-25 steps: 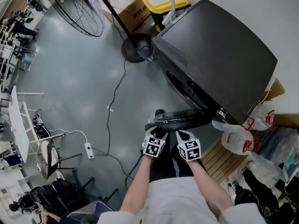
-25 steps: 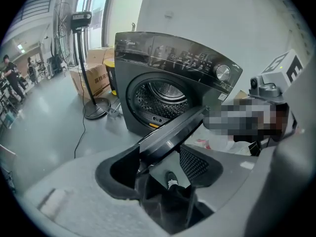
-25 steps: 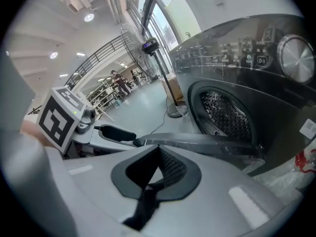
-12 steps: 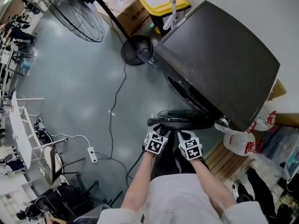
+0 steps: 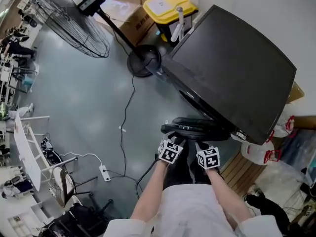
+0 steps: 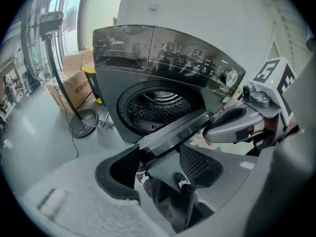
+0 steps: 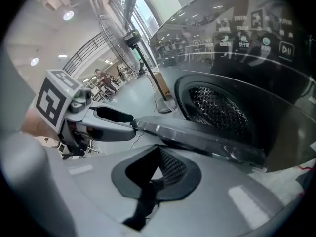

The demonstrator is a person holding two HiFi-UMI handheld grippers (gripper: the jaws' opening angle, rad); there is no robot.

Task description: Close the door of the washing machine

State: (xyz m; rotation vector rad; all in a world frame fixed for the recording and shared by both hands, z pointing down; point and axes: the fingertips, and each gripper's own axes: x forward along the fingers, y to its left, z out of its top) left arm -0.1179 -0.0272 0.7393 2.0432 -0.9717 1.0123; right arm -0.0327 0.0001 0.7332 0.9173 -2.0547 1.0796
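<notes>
Near the fan stand (image 5: 143, 60), door (image 5: 197, 128) open; left tongs (image 6: 163, 154) wide (right tongs (image 7: 157, 154) closed).

Count: one washing machine (image 5: 232, 63), one door (image 5: 197, 128), upper right. Two grippers, lower centre: left gripper (image 5: 173, 138), right gripper (image 5: 201, 145). One standing fan (image 5: 64, 19), one yellow bin (image 5: 165, 6), top.

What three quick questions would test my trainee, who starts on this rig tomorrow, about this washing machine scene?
1. True or false: the door of the washing machine is latched shut.
2. Which stands beside the machine? A) yellow-lidded bin B) red ladder C) blue barrel
3. Fill in: the jaws of the right gripper are ____.
Key: 1 false; 2 A; 3 shut.
</notes>
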